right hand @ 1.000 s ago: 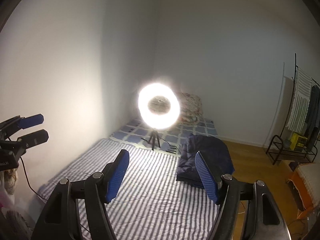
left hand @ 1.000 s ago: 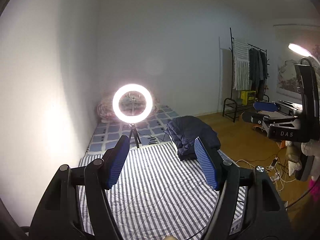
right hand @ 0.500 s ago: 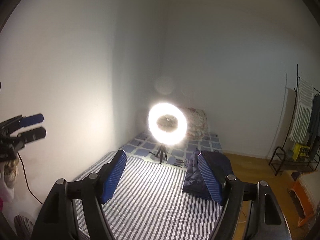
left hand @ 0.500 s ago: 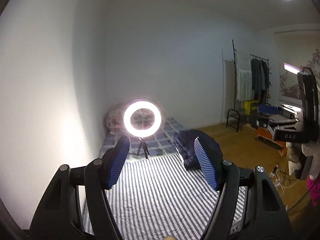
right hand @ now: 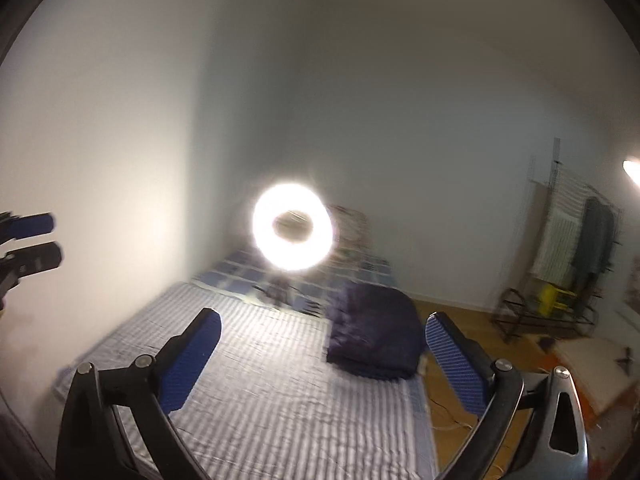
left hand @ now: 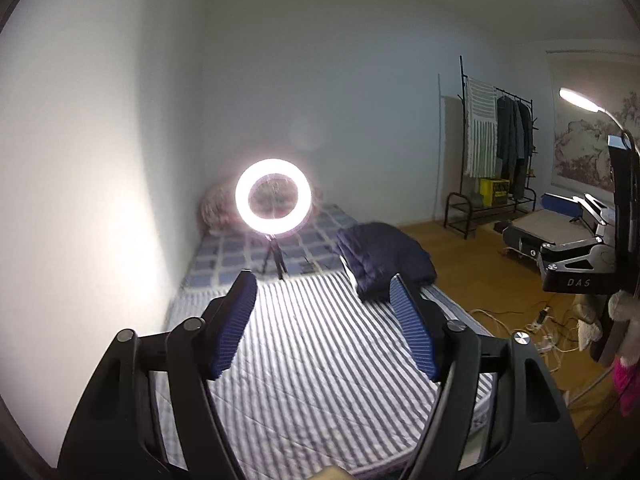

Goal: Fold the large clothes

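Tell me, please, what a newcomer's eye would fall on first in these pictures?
The glaring ring light on its small tripod, at the far end of the striped mattress. Next, the dark blue folded jacket near the mattress's right edge, with both grippers' blue pads empty in the foreground.

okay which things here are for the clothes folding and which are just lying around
For the job: dark jacket, striped mattress, left gripper and right gripper, both opening with nothing between.

Lying about: ring light, clothes rack, floor cables.

Both wrist cameras face the striped mattress (left hand: pixel 320 360) from above
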